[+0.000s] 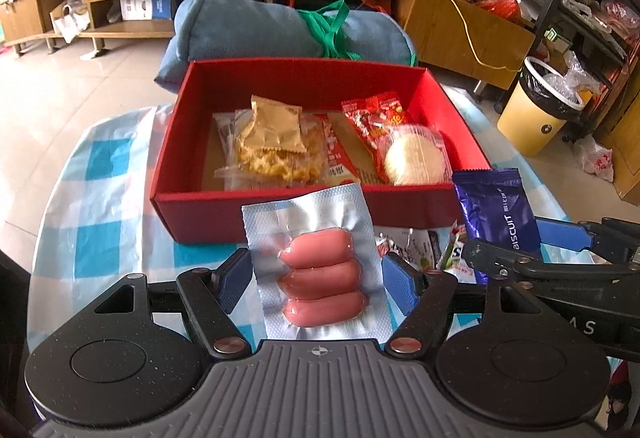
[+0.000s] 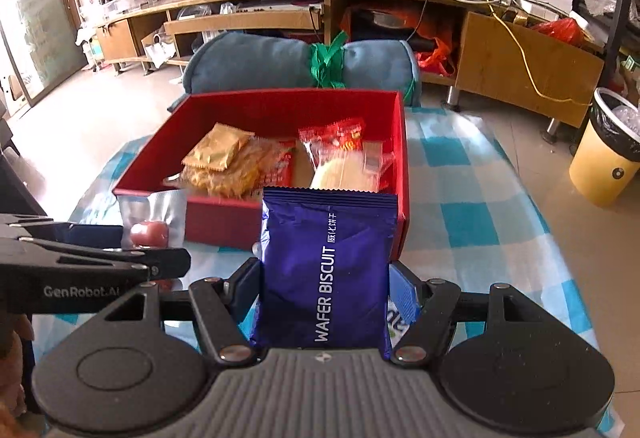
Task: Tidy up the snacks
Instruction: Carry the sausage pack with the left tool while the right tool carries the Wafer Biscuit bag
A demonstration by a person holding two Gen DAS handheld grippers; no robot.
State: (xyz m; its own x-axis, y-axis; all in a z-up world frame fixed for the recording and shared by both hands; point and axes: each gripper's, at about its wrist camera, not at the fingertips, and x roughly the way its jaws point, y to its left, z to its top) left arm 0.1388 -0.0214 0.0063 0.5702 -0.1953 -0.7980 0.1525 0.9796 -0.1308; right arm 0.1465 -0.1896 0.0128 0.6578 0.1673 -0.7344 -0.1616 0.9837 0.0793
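The sausage pack [image 1: 320, 270] is clamped in the left tool [image 1: 316, 278] and the blue wafer biscuit packet [image 2: 326, 270] is clamped in the right tool [image 2: 324, 290], both held just short of the red box [image 1: 280, 206] of snacks on the checked desk [image 1: 104, 198].

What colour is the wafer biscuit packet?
Deep blue-purple wafer biscuit packet with white lettering, clearest in the right wrist view.

The box [image 1: 320, 214] sits mid-frame on the table [image 1: 104, 198], snack packs [image 1: 276, 142] inside it, the cushion [image 1: 248, 26] behind it, the bin [image 1: 536, 110] at right.
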